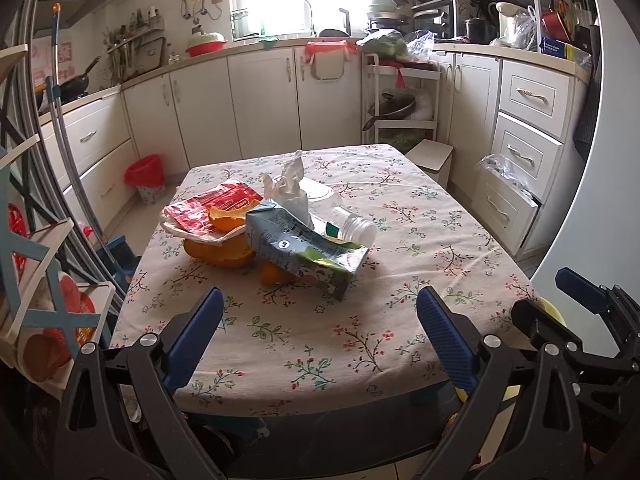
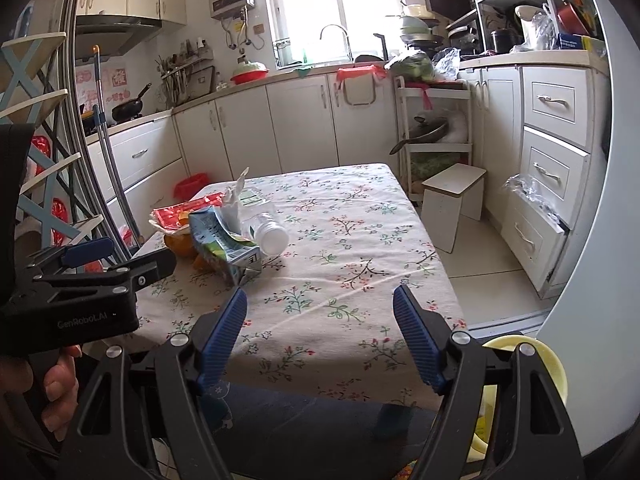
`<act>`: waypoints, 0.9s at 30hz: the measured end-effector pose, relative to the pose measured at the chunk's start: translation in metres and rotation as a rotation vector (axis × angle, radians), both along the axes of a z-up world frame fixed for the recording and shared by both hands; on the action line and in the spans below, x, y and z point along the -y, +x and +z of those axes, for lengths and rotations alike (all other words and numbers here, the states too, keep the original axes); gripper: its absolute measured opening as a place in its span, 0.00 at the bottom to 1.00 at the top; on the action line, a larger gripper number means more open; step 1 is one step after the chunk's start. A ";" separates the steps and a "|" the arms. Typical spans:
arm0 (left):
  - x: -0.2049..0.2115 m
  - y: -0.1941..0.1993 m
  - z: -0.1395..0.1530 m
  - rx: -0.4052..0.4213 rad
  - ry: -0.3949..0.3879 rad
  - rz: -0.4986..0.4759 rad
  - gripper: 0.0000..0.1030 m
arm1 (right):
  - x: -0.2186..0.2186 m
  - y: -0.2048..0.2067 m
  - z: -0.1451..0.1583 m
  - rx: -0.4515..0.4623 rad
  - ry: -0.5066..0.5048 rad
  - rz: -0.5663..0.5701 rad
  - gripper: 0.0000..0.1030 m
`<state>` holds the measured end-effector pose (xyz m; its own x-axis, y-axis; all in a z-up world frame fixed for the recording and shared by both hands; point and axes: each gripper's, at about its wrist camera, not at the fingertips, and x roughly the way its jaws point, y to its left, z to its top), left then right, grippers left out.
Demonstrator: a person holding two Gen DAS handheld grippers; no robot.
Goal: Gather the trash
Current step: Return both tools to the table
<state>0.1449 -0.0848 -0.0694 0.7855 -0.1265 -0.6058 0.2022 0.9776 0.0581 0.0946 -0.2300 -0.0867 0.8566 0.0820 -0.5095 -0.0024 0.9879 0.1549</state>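
A pile of trash lies on the left half of the floral table [image 1: 360, 320]: a crushed blue-green carton [image 1: 304, 248], a clear bottle with a white cap [image 1: 354, 230], a red wrapper [image 1: 212, 206], orange peel [image 1: 224, 256] and crumpled tissue [image 1: 290, 186]. My left gripper [image 1: 322, 294] hovers open over the table's near edge, short of the carton, with nothing between its fingers. My right gripper [image 2: 320, 292] is open and empty too, over the near right part of the cloth. The carton [image 2: 220, 240] and bottle [image 2: 270, 234] lie ahead to its left. A hand [image 2: 56, 376] holds the left gripper [image 2: 128, 256].
A red-lined bin [image 1: 146, 172] stands on the floor left of the table, and a white stool [image 2: 452, 196] is at its far right corner. A yellow bowl [image 2: 536, 360] sits low at the right, beside an open drawer [image 2: 532, 236]. Kitchen cabinets ring the room.
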 end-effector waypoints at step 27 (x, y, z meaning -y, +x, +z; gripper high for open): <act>-0.069 0.037 -0.011 -0.087 -0.099 0.206 0.91 | -0.013 0.024 -0.004 -0.014 0.008 0.041 0.71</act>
